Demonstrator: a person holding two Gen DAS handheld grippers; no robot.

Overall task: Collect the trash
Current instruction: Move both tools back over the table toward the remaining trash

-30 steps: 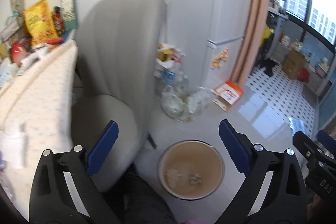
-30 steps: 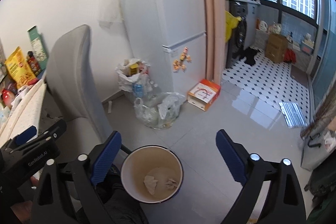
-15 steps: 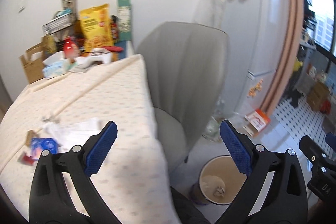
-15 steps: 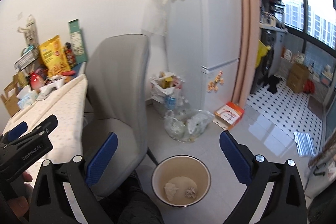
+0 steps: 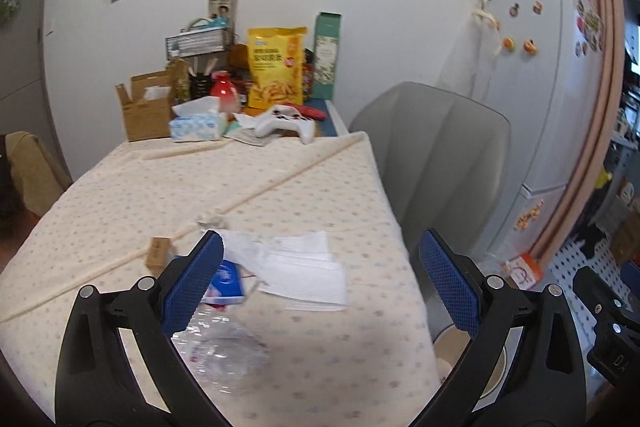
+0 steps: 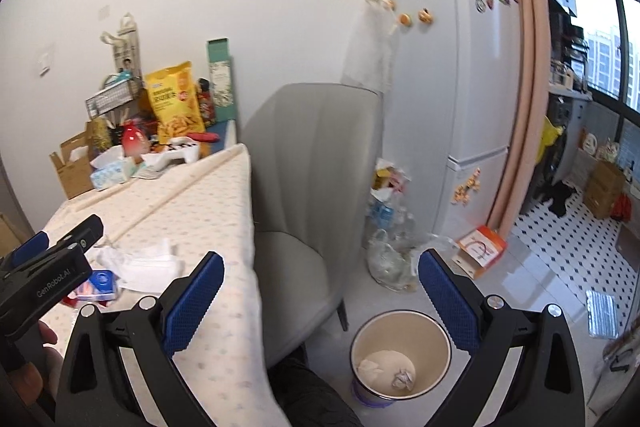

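While the left gripper (image 5: pixel 320 287) hung over the near end of the table (image 5: pixel 280 187), both claws stood wide apart with nothing in them; the right gripper (image 6: pixel 320 291) sat off the table's right edge, above the bin (image 6: pixel 400 351) on the floor. Trash on the table, all near the left gripper: crumpled clear plastic wrap (image 5: pixel 224 347) closest, just under its left finger; a blue packet (image 5: pixel 226 281) behind the wrap; white folded paper (image 5: pixel 304 267) right of the packet, partly over it; a small brown box (image 5: pixel 159 251) left of the packet. The bin held two wads of tissue (image 6: pixel 402 377) and had room. Judgement: all of it was light. The wrap looked thin, slick and springy, so pinch a bunched ridge, not a flat patch. The paper was limp and flat on the cloth, so take a raised corner or its crumpled far end. The box looked stiff enough to grip across its sides. Risk: snagging the soft tablecloth along with the item.
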